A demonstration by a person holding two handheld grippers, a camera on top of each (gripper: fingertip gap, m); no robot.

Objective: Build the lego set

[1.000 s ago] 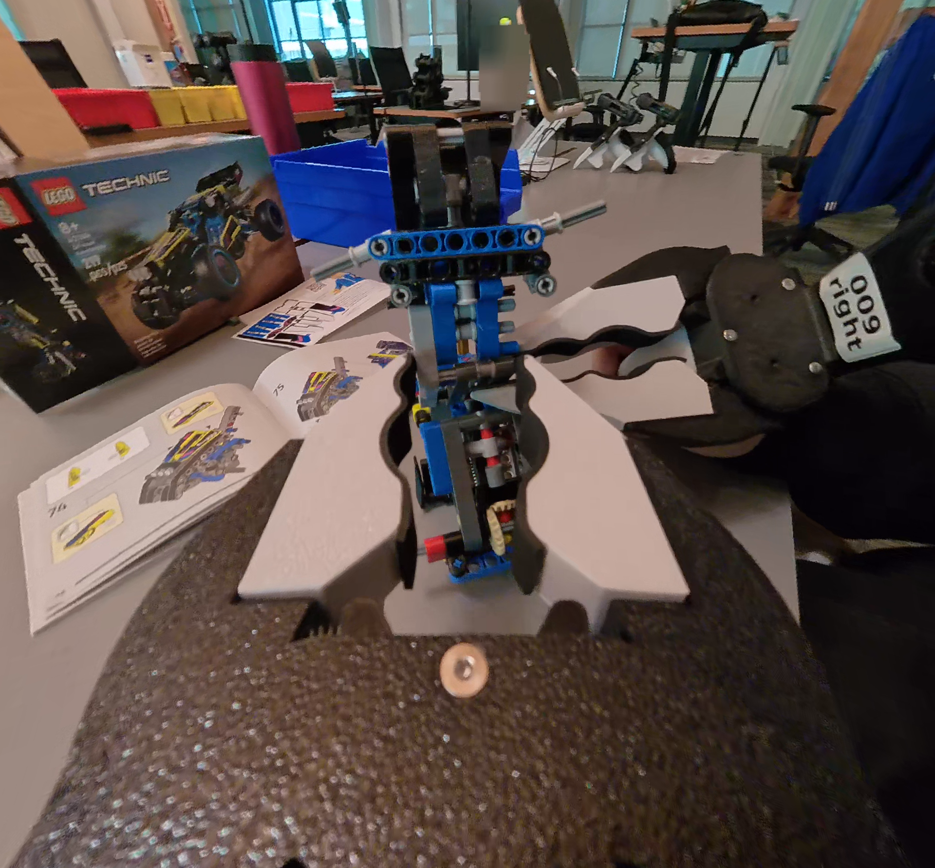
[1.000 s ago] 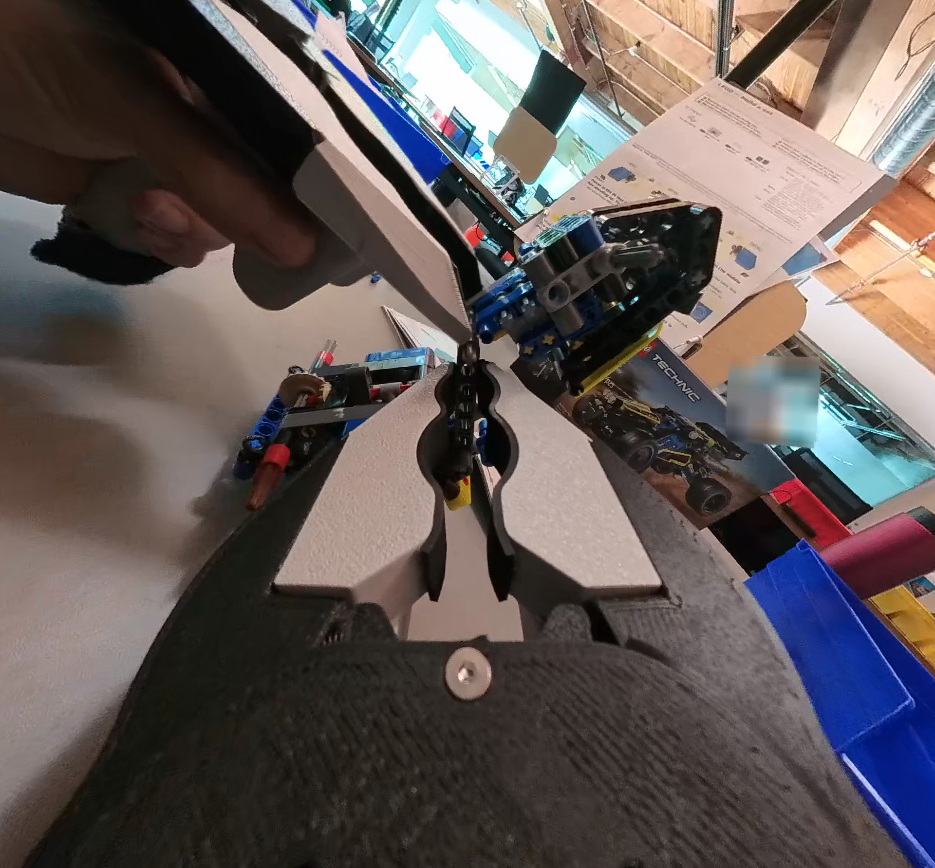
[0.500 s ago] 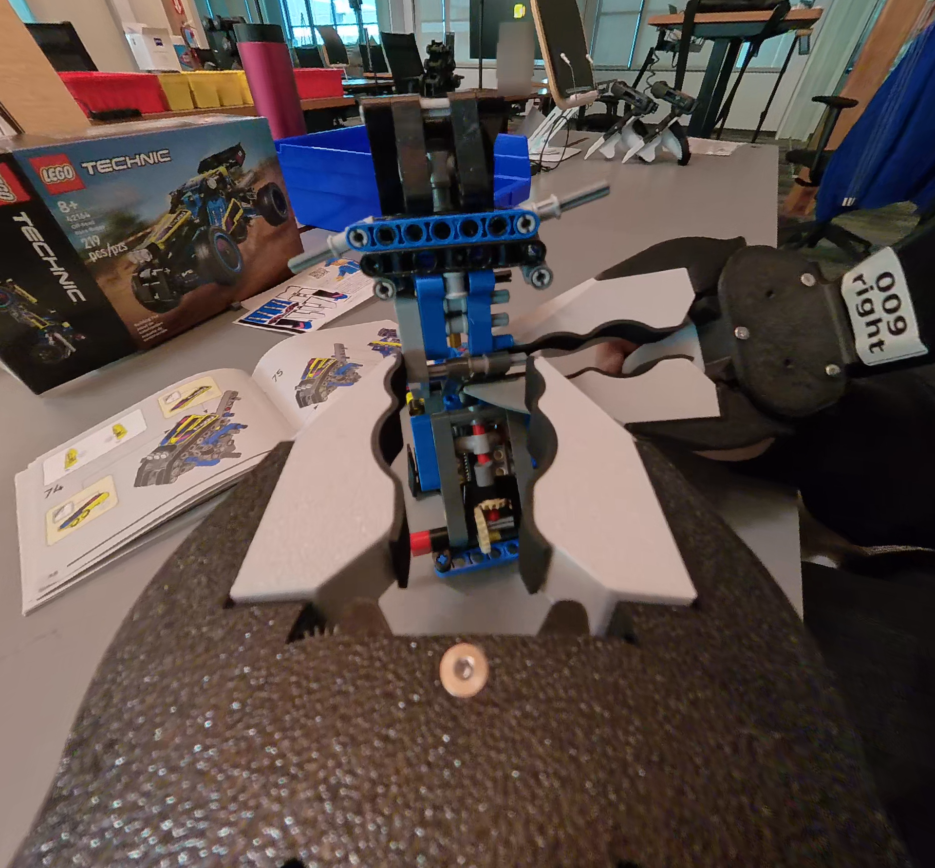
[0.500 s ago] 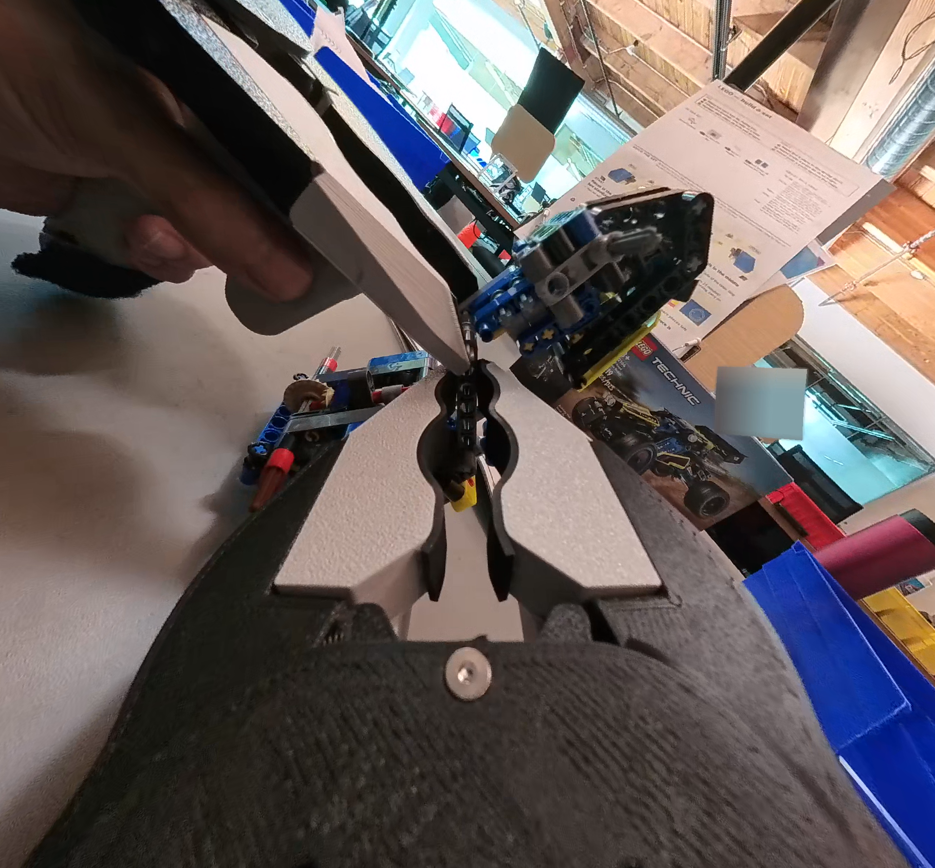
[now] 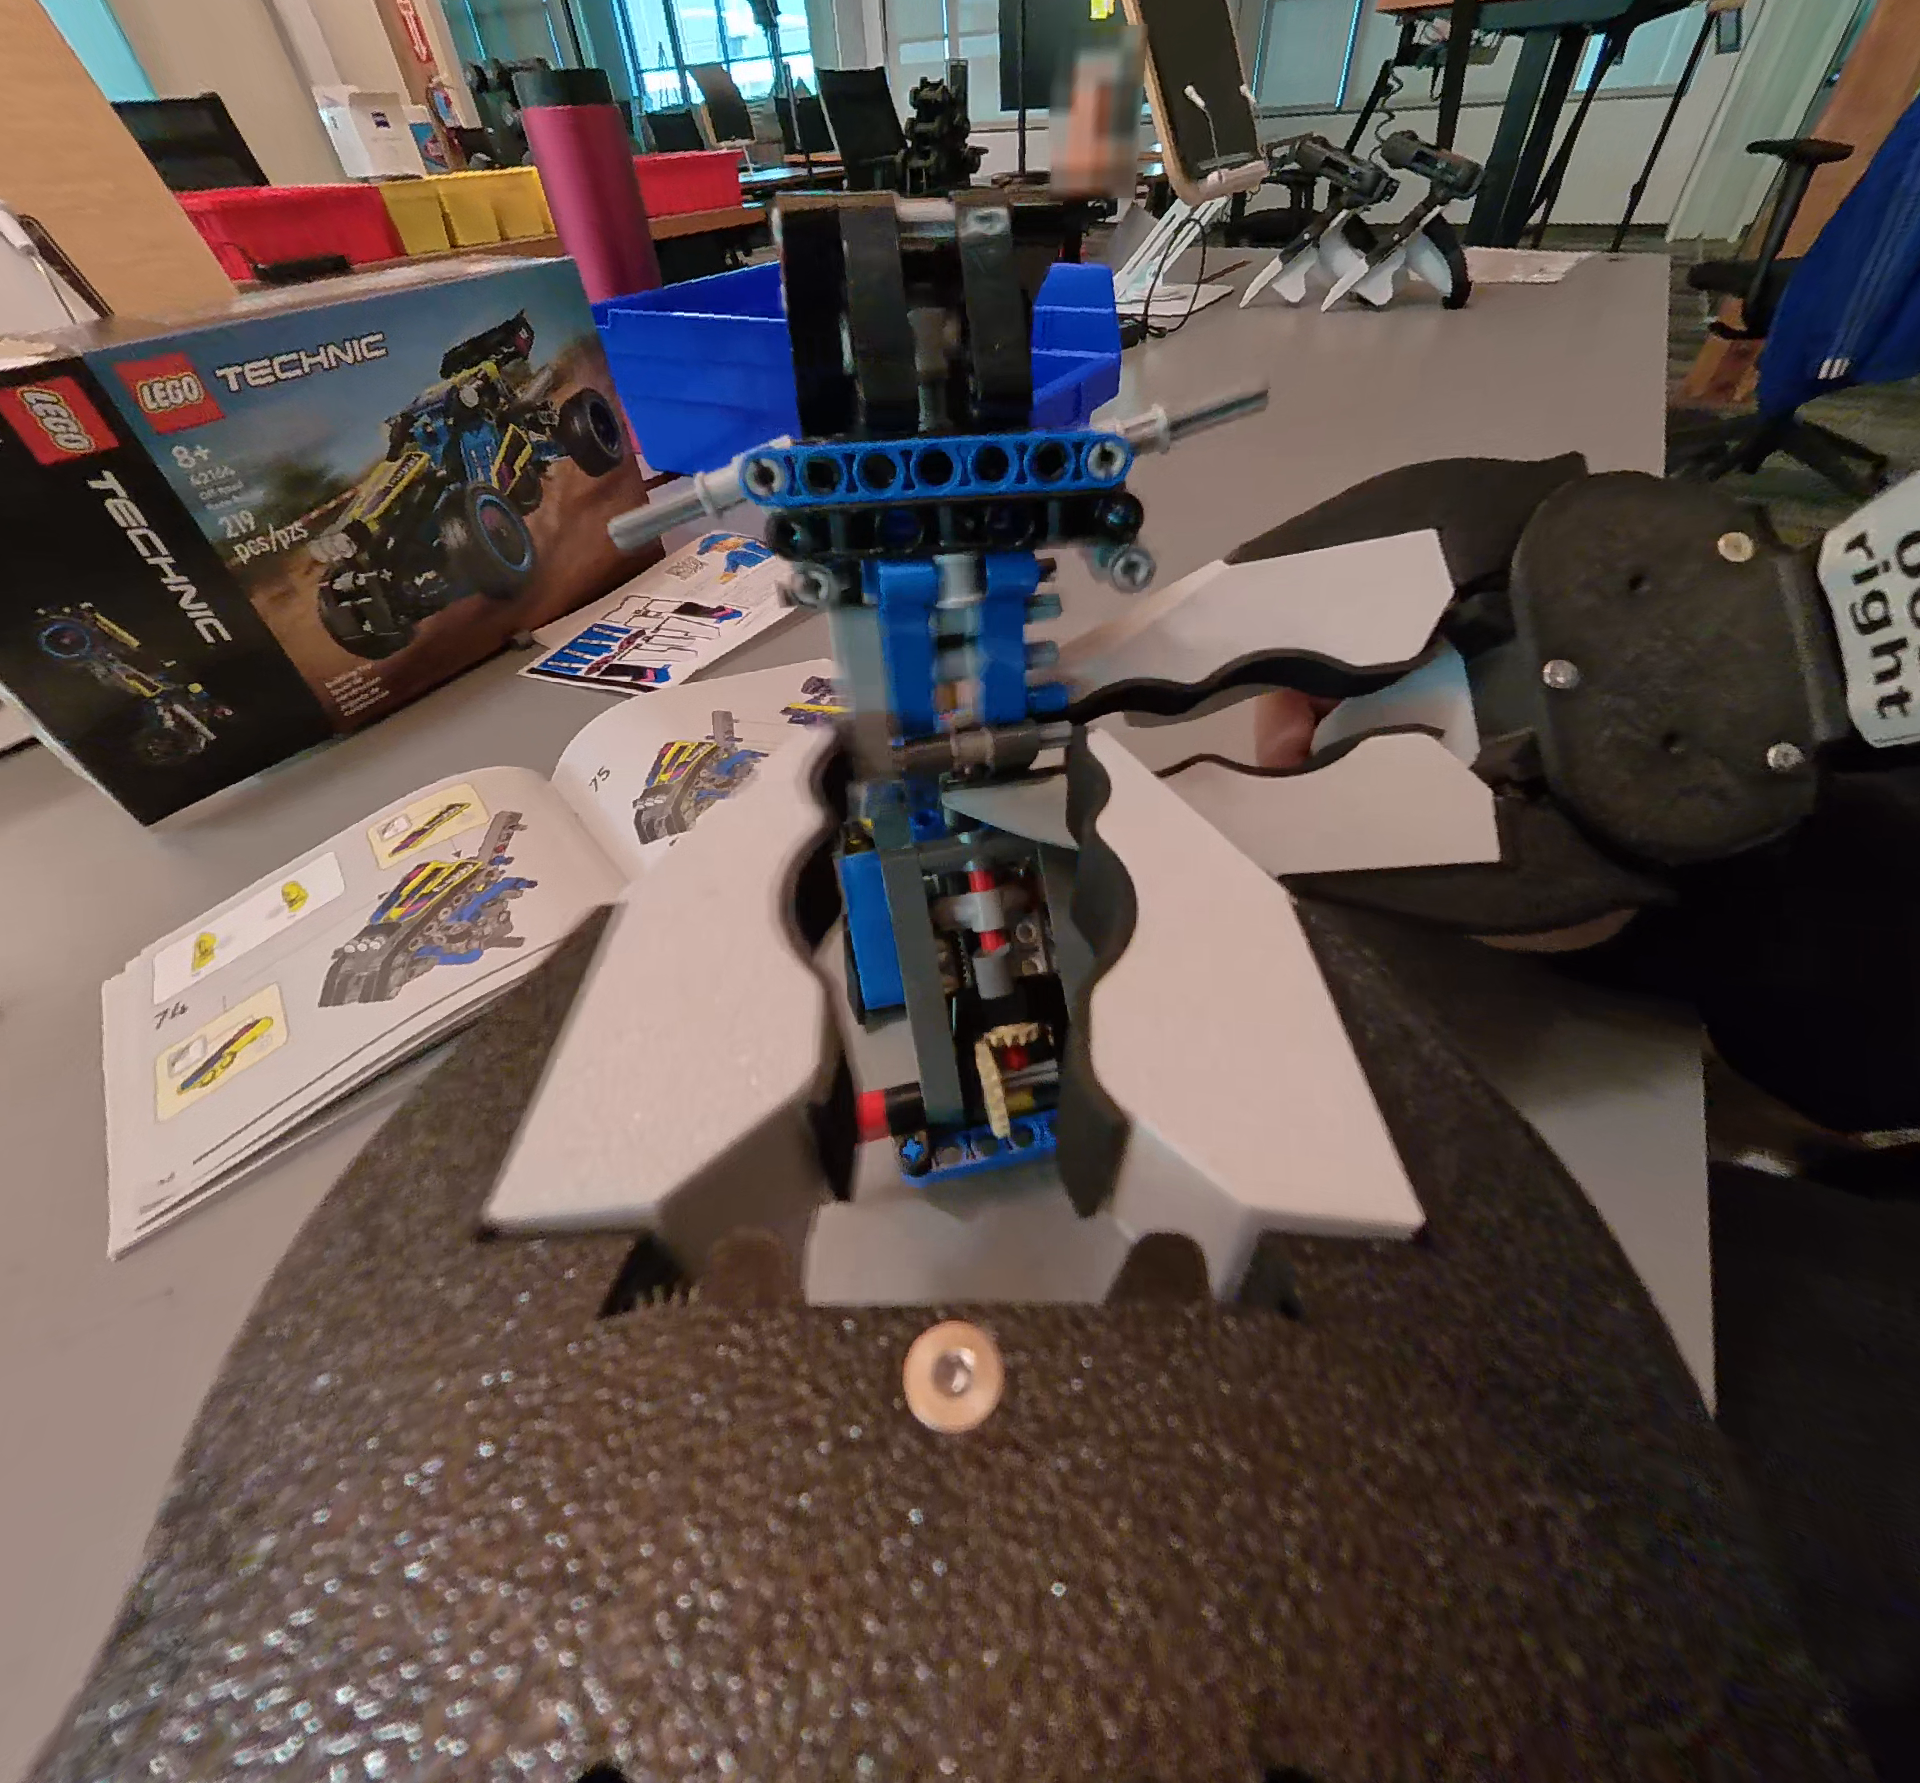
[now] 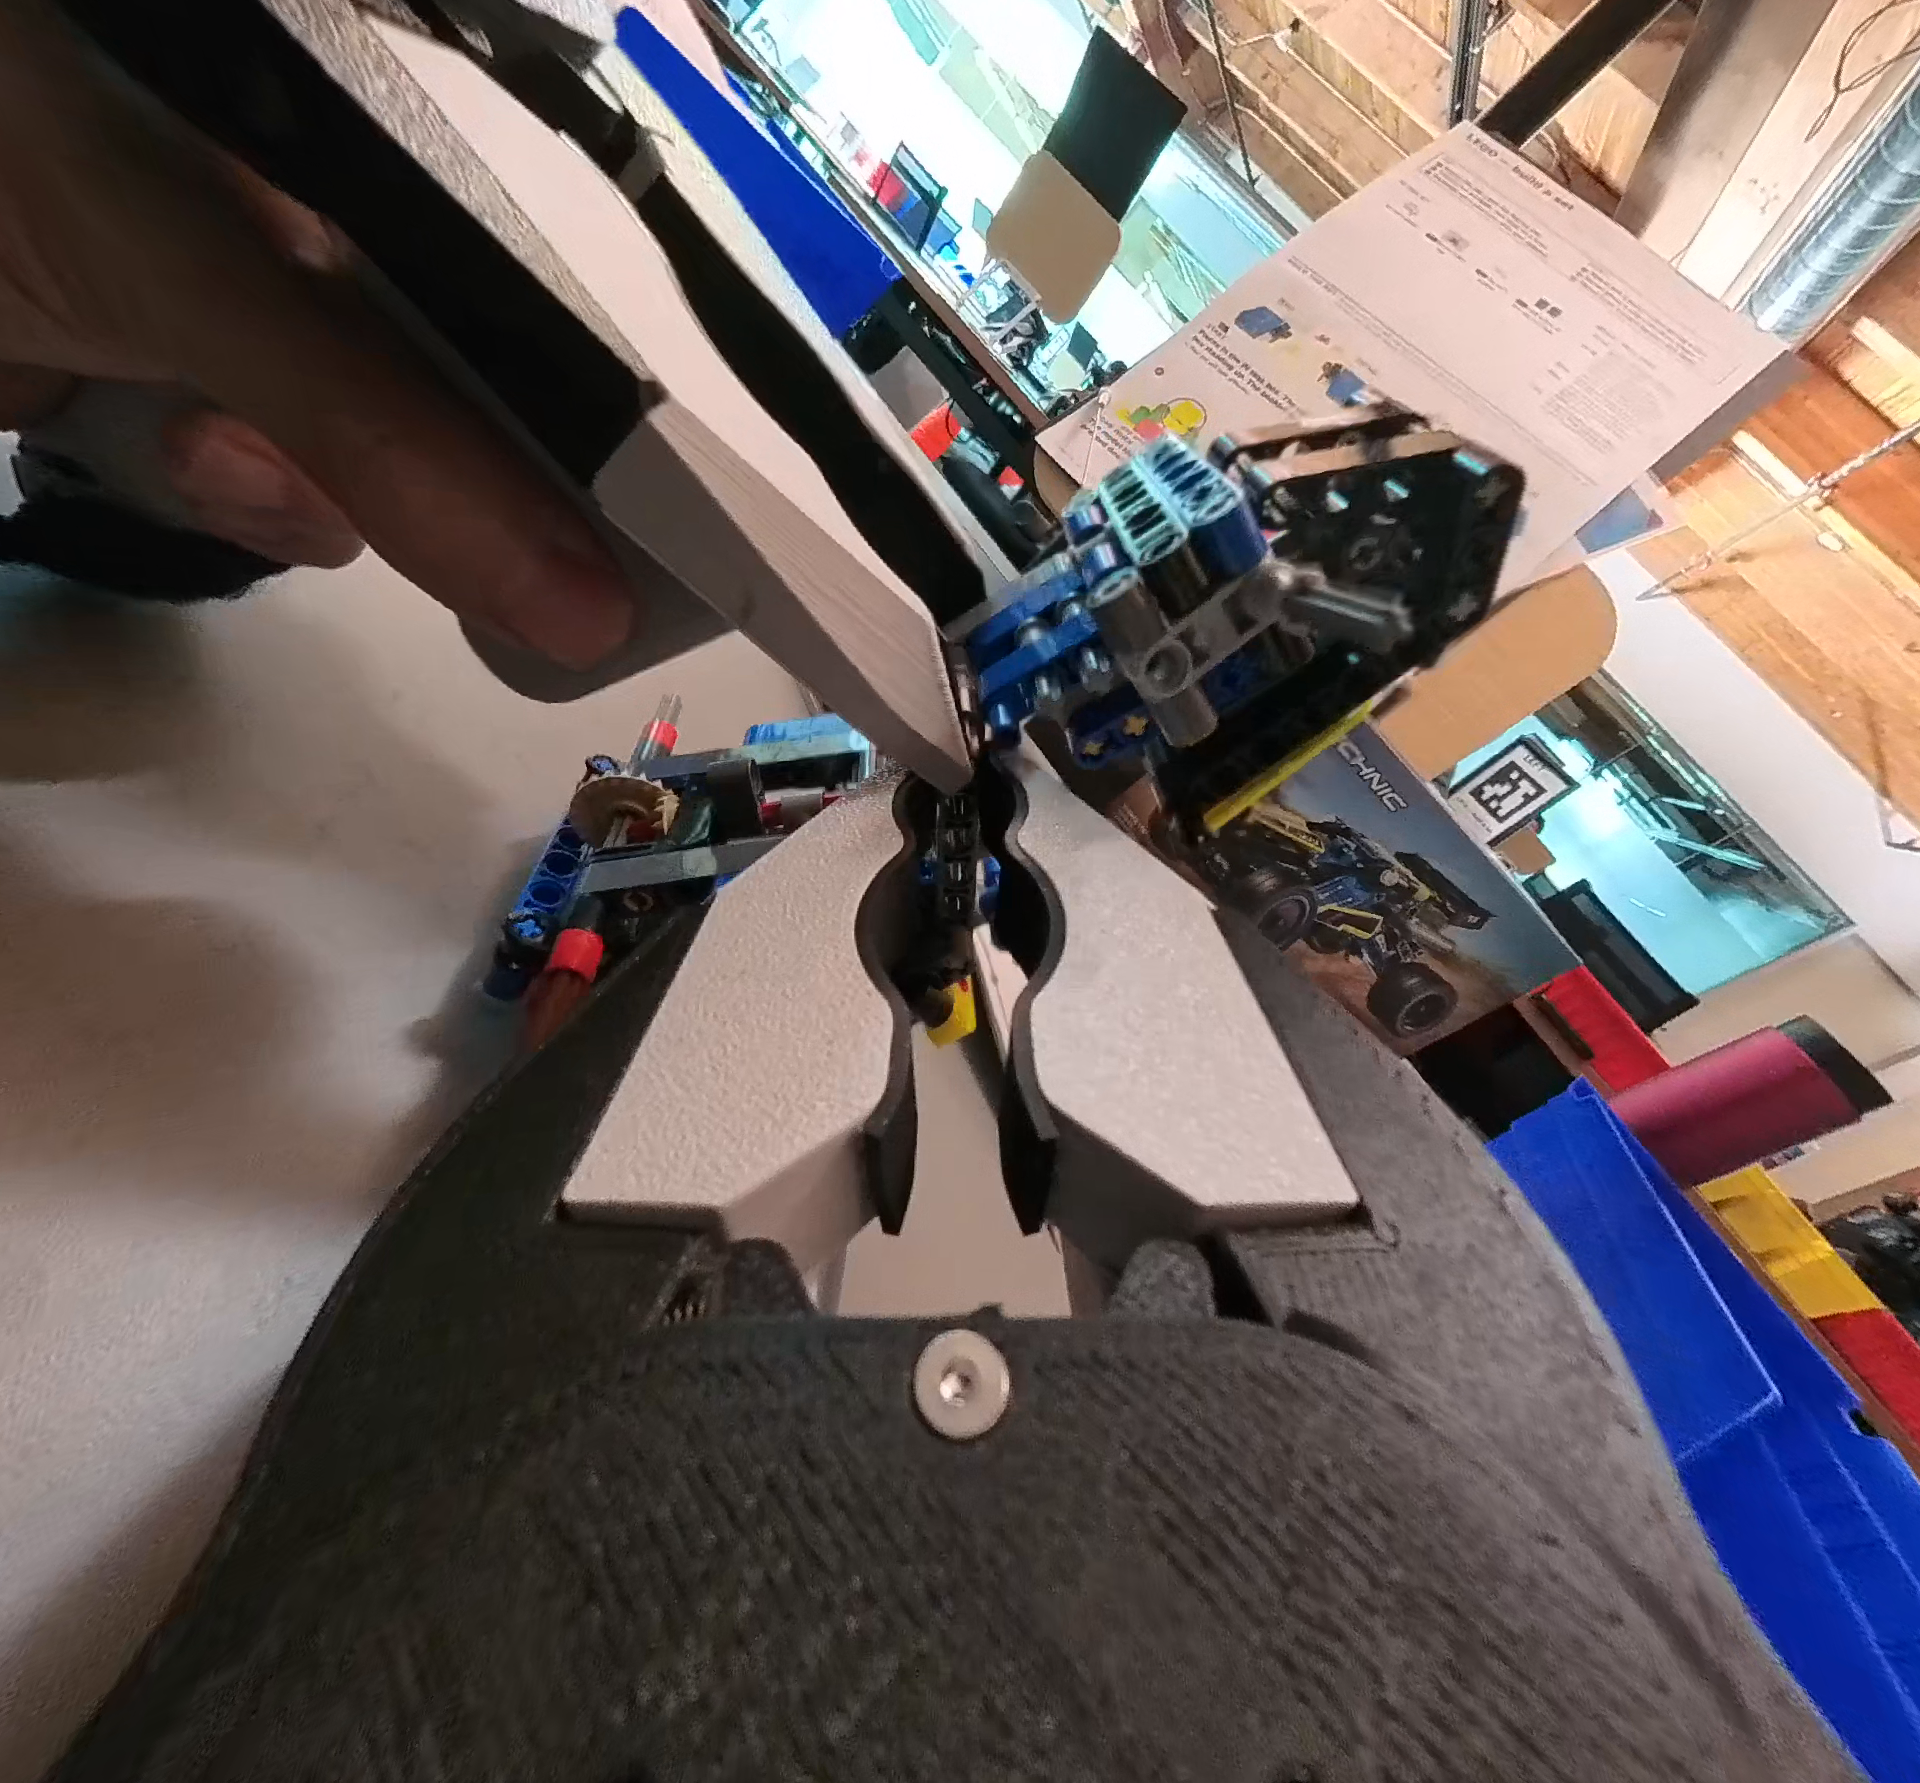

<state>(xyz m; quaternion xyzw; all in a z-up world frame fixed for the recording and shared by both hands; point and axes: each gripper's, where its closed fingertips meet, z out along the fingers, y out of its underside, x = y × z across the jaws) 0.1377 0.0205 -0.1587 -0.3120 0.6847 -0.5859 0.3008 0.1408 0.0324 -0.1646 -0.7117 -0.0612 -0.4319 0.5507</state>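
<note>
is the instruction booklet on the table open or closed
Open. The instruction booklet lies spread flat on the grey table, two facing pages of build pictures showing, beside the toy box.

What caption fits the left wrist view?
Left gripper fingers flank a blue-and-black toy vehicle chassis; right gripper pinches a part at its side.

The blue and black brick model [image 5: 940,653] is smeared by motion where it passes between the left gripper's pads [image 5: 1101,902], so contact there cannot be told. The toy box [image 5: 291,528] runs off the left edge, and the right gripper's label [image 5: 1881,632] off the right
</note>
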